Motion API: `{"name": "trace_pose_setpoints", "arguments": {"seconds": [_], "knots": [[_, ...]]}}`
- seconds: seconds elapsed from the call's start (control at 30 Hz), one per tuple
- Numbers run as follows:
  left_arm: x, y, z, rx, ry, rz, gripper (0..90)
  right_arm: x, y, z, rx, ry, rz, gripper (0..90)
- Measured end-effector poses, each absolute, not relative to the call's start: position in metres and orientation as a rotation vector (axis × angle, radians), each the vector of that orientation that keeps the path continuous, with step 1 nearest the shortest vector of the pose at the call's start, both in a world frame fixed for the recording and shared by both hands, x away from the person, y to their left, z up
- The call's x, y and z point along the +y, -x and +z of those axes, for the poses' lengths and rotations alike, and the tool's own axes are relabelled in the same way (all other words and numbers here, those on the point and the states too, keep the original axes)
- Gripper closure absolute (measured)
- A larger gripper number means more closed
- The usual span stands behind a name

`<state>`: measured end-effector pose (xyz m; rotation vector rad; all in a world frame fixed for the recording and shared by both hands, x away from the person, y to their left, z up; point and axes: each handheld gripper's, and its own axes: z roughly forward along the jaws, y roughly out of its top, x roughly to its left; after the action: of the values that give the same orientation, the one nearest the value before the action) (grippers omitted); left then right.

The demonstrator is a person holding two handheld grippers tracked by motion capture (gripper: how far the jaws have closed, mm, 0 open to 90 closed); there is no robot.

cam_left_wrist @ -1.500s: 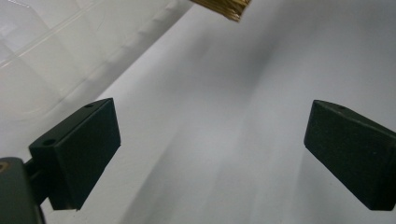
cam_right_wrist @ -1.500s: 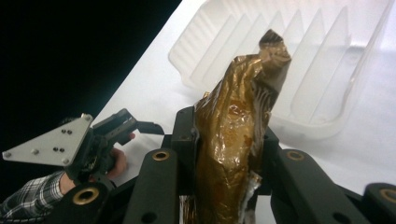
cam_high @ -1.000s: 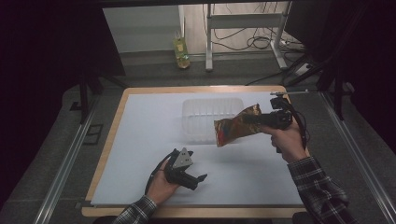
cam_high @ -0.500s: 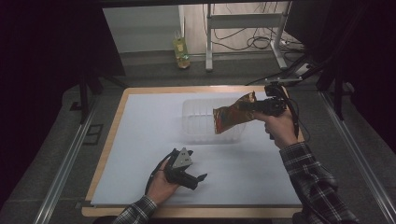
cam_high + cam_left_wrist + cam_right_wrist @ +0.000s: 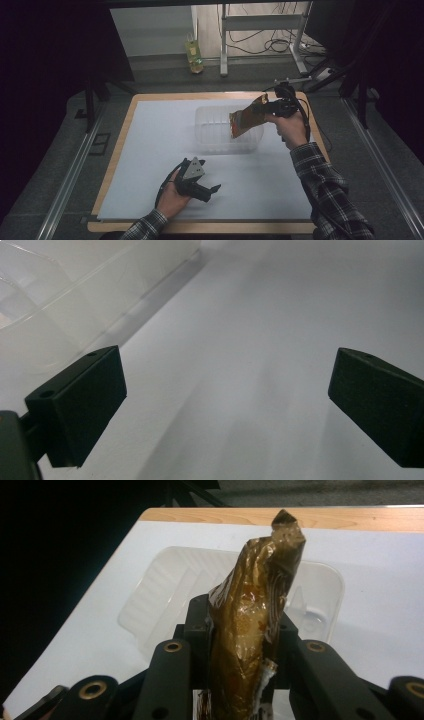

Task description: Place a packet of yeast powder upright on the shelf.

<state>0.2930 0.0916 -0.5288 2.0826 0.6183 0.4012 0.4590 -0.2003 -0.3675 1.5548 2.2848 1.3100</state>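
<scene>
Right gripper (image 5: 270, 107): clamping one end of a crinkled gold-brown foil snack packet (image 5: 247, 118); in the right gripper view the jaws are pressing the packet (image 5: 250, 630) from both sides.
Packet position: hanging in the air over the right end of the clear ribbed plastic tub (image 5: 220, 127), free end tilting down toward it, not yet inside as far as I can tell.
Tub: sitting on the white sheet (image 5: 150, 150) covering the wooden-edged table (image 5: 120, 150), looking empty inside (image 5: 165, 595).
Left gripper (image 5: 212, 190): resting low on the sheet near the front edge, jaws spread wide, nothing between them; a tub wall (image 5: 60, 305) is showing just ahead of it.
Done, I judge: packet picked up and carried over the tub.
Left: lowering it in, letting go.
</scene>
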Motion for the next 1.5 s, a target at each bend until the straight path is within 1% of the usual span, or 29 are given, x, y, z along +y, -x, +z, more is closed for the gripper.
{"name": "trace_pose_setpoints", "arguments": {"seconds": [0.43, 1.5], "knots": [[0.098, -0.295, -0.526, 0.628, -2.065, 0.414, 2.1, -0.183, -0.472, -0.377, 2.292, -1.575, 1.266, 70.1], [0.096, -0.295, -0.527, 0.622, -2.076, 0.413, 2.1, -0.149, -0.497, -0.393, 2.24, -1.648, 1.313, 69.8]]}}
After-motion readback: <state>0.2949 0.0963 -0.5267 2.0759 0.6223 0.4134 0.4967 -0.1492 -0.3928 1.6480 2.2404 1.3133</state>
